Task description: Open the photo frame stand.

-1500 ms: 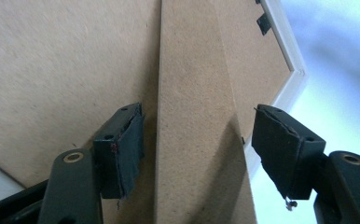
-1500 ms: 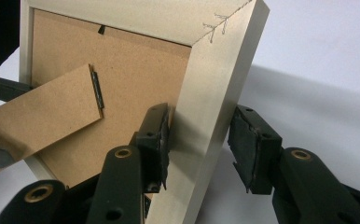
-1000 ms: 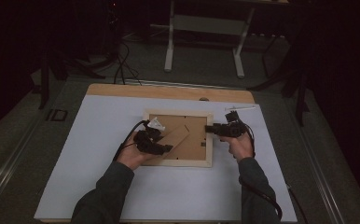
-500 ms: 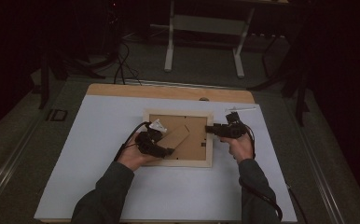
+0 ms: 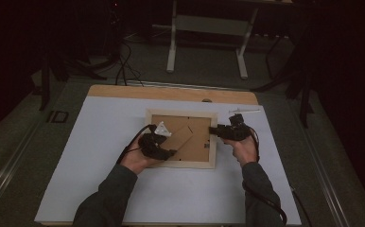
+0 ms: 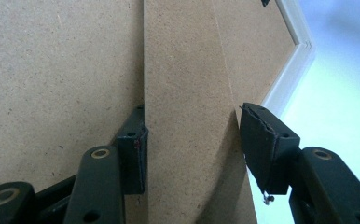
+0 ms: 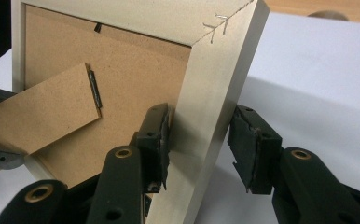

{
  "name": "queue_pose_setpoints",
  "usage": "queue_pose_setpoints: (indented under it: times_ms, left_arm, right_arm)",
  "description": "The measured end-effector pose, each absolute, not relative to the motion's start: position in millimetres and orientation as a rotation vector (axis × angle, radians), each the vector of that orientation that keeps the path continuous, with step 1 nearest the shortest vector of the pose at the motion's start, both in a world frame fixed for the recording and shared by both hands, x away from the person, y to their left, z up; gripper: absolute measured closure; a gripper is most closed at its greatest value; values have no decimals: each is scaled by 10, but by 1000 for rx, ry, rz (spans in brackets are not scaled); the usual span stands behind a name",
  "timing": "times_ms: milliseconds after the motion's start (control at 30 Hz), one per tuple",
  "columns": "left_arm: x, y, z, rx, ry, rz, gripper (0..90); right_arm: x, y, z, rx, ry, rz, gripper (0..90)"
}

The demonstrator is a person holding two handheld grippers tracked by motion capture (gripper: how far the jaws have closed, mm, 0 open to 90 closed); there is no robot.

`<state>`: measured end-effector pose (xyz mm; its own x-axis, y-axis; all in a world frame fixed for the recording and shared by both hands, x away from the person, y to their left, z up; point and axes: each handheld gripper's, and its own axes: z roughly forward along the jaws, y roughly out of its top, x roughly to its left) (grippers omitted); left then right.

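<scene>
- Your left gripper sits over the lower left of a picture frame that lies face down on the white table sheet.
- In the left gripper view, its jaws straddle the hinged stand of fibreboard. One pad touches the stand's left edge; the other stands just off its right edge. The jaws have just been opening, so call them apart, not clamped.
- The stand looks thin, light and stiff, but it would likely snap at its small metal hinge. Take it by its long edges, near the free end.
- The backing board fills the frame's recess, flat behind your fingers. It is the only content you can see; whether glass lies beneath is hidden.
- Your right gripper brackets the frame's right rail. The inner pad touches the rail's inside face. The outer pad stands a little apart from its outside face, so the jaws are apart.
- The rail looks like smooth painted wood, rigid and light, stapled at the corner. Grip mid-rail, square across it, since smooth paint may slip.
</scene>
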<state>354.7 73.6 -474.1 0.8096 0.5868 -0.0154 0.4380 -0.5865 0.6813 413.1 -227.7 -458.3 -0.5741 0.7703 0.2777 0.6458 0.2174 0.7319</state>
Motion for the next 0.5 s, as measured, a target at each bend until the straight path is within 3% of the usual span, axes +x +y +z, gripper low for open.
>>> queue_pose_setpoints:
  times_ms: [500]
  left_arm:
    - [3591,672,-4712,2304,745,341,491]
  right_arm:
    - [4108,-2280,-4472,1332,2296,1257,585]
